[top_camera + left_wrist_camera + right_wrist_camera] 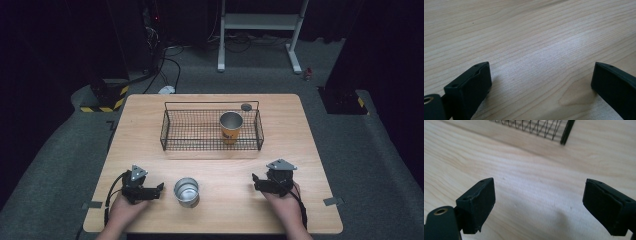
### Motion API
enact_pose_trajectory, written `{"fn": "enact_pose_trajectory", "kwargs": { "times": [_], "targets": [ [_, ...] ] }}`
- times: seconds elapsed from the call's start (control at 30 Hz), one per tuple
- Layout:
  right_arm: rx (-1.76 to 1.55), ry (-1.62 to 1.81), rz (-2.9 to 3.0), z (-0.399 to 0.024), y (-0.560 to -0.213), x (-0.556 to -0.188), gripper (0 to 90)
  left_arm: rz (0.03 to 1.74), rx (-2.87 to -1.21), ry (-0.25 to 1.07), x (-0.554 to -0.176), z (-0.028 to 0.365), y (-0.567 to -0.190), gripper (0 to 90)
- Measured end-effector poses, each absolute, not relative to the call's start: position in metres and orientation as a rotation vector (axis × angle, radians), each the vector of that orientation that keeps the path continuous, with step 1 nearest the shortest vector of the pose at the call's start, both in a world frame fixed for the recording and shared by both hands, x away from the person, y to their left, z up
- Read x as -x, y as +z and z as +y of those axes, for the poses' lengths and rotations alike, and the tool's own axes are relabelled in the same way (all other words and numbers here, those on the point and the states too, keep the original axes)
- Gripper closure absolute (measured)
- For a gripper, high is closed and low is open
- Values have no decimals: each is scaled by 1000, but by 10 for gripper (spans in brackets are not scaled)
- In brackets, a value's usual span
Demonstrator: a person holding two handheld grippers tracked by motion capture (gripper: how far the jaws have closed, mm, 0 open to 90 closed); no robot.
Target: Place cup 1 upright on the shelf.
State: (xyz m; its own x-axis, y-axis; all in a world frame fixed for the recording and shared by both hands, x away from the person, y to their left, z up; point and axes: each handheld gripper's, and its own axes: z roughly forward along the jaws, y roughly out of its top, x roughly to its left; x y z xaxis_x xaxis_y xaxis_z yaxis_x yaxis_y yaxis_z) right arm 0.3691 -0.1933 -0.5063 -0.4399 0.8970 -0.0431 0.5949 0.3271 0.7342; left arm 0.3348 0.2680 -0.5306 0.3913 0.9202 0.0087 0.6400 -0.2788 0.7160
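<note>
Steel cup (pixel 186 192): we see it upright on the near desk (pixel 150 130), between both grippers, nearer the left one.
Left gripper (pixel 159 188): jaws wide, empty, over bare wood just left of the cup.
Right gripper (pixel 255 181): jaws wide, holding nothing, well apart to the cup's right.
Basket (pixel 170 125): wire, at the far side, with an orange cup (pixel 230 127) standing in it.
Handling: we judge the steel cup light, stiff and slippery; it may tip.
Hold: across the wall below the rim, though its lower wall is hard to make out.
</note>
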Motion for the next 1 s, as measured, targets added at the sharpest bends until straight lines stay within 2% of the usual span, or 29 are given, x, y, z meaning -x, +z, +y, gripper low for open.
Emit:
{"fn": "enact_pose_trajectory", "kwargs": {
  "times": [0.27, 1.0],
  "targets": [
    [-1386, 857, 2190, -199, -523, -365, 117, 1332, -2022, 576, -335, 268, -530, 33],
    [-1386, 878, 2170, -200, -525, -361, 113, 1339, -2004, 578, -329, 270, -530, 68]
  ]
}}
